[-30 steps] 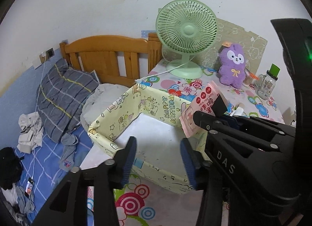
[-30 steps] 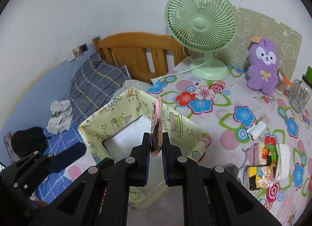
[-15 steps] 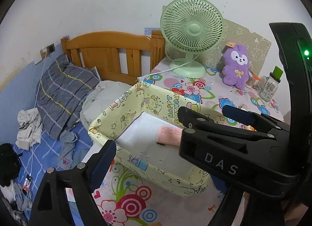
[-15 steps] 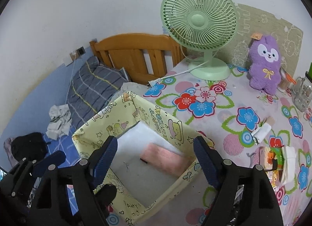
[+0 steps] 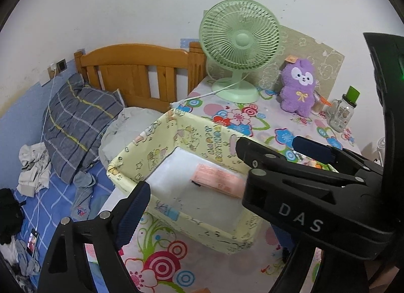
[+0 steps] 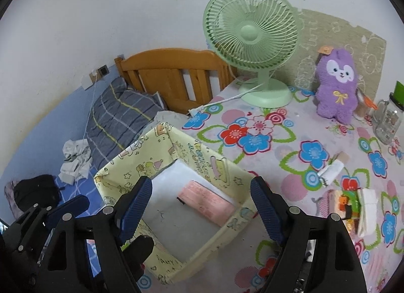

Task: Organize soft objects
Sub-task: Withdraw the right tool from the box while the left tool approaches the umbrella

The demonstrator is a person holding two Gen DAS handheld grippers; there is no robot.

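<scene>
Lying flat in the yellow box (image 6: 174,166), the pink pack (image 6: 209,203) sat below both tongs (right tongs (image 6: 202,207) and left tongs (image 6: 68,207), each spread apart, empty).

Pink packet (image 6: 208,203) flat inside yellow box (image 6: 141,156) — right gripper (image 6: 202,208) wide above.

The right gripper (image 6: 202,207) jaws opened, dropping the pink packet (image 6: 205,203) into the yellow box (image 6: 141,151).

A flat pink pack (image 6: 209,203) lies on the white floor of the yellow box (image 6: 222,166), just ahead of the right gripper (image 6: 202,207), below its spread jaws.
</scene>
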